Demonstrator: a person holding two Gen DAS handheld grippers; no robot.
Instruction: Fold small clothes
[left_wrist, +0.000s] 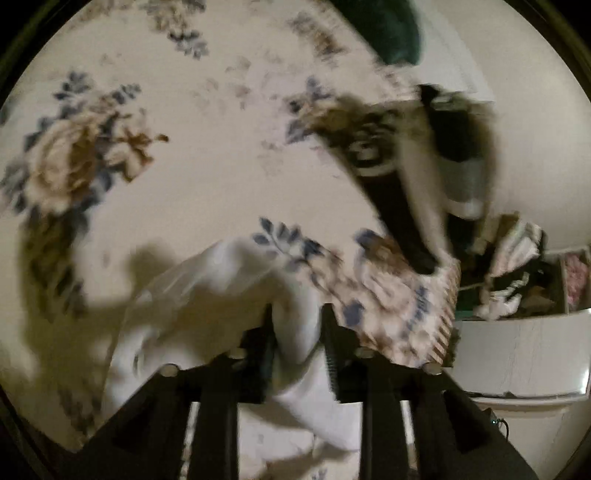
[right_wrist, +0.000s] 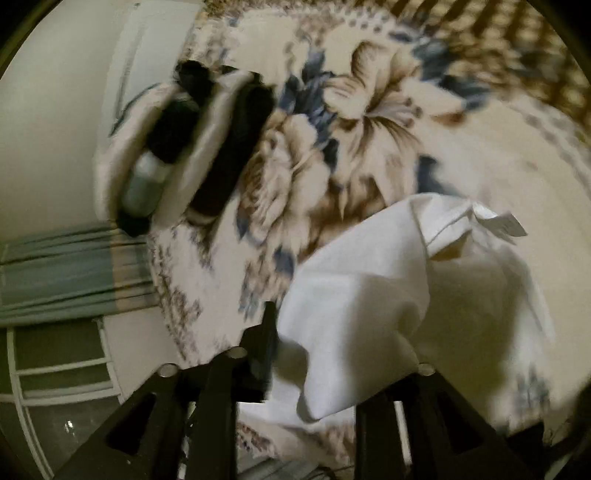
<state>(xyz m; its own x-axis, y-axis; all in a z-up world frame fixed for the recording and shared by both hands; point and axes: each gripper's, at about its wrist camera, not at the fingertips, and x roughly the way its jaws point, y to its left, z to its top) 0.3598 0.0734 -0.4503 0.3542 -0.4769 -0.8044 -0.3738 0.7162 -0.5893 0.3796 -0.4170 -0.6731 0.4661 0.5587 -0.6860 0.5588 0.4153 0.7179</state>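
Left wrist view: left gripper (left_wrist: 297, 332) has white garment (left_wrist: 221, 288) btw its jaws over floral bedcover (left_wrist: 184, 177), w/ right gripper (left_wrist: 428, 206) at 2 o'clock, grip state unclear.

One white garment (right_wrist: 369, 295), one flowered bedspread (left_wrist: 184, 166), one bin (left_wrist: 517, 350) of clothes and two tongs (left_wrist: 297, 332)

The work surface is a bed covered by a cream floral bedspread (left_wrist: 177, 177) printed with blue and brown flowers and edged by a brown striped border (right_wrist: 509, 48). A white storage bin (left_wrist: 517, 354) holding assorted fabrics stands beside it. Plain pale wall (right_wrist: 48, 129) and grey-blue curtain (right_wrist: 66, 273) lie behind. Lighting is dim and warm.
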